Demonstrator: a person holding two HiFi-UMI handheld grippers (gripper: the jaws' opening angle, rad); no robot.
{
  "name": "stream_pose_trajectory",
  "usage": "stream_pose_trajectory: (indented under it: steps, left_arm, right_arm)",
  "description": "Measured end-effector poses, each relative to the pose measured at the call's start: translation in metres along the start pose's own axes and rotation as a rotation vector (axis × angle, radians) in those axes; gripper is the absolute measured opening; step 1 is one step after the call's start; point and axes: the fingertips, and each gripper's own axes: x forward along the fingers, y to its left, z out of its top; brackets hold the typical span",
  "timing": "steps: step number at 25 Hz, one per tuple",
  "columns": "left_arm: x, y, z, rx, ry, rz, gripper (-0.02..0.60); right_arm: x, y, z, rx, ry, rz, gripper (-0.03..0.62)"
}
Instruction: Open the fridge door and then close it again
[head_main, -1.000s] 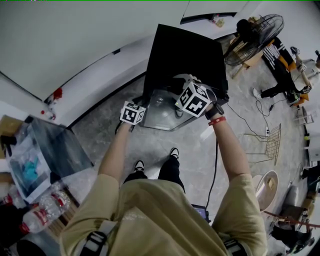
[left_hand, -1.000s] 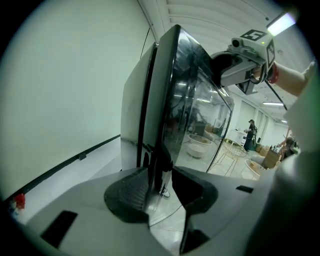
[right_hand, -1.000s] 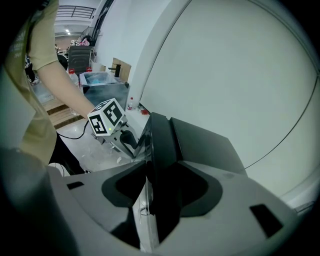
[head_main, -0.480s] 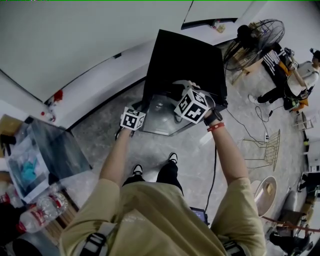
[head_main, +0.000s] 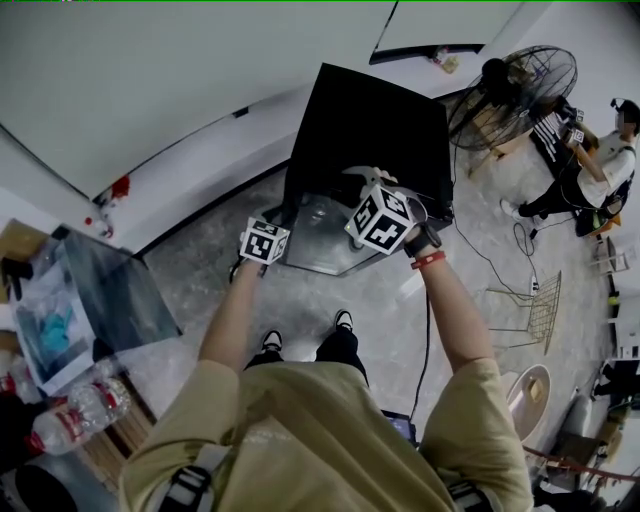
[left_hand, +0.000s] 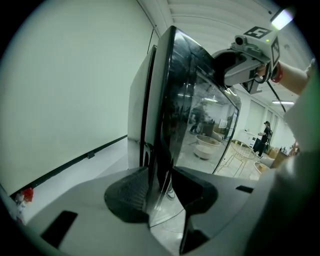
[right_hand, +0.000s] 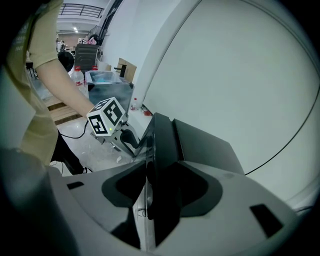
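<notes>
The small black fridge (head_main: 372, 115) stands against the white wall, its glass door (head_main: 318, 228) facing me. At the door's left edge, my left gripper (head_main: 284, 228) has the glass edge (left_hand: 161, 150) pinched between its pads (left_hand: 131, 196). My right gripper (head_main: 358, 188) reaches down over the door's top edge (right_hand: 161, 145) and is shut on it. Each gripper shows in the other's view: the right gripper (left_hand: 241, 65) up by the top corner, the left gripper (right_hand: 120, 136) lower at the far side. I cannot tell whether the door is ajar.
A standing fan (head_main: 512, 85) and a person (head_main: 598, 170) are at the far right. A wire rack (head_main: 545, 292) and a cable (head_main: 490, 255) lie on the floor to the right. At the left are a glass-topped box (head_main: 105, 300) and water bottles (head_main: 75, 415).
Both grippers have kept their hold on the door. The head view has shifted a little, and a person has come into view by the fan at the right.
</notes>
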Motion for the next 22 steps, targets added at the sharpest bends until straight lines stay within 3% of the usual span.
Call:
stream_pose_trajectory:
  steps: [8,13,22]
  left_arm:
    - [-0.004,-0.003,-0.002,-0.012,0.011,0.016,0.15]
    - [-0.022,-0.015,-0.019,-0.01,0.0,0.015,0.146]
    - [-0.034,-0.027,-0.031,-0.067,-0.018,0.099,0.147]
  right_arm:
    - [0.0,0.004,0.001,-0.018,-0.007,0.002,0.204]
    - [-0.012,0.022,0.003,-0.07,-0.032,0.051,0.204]
    - [-0.02,0.037,0.003,-0.12,-0.081,0.081,0.204]
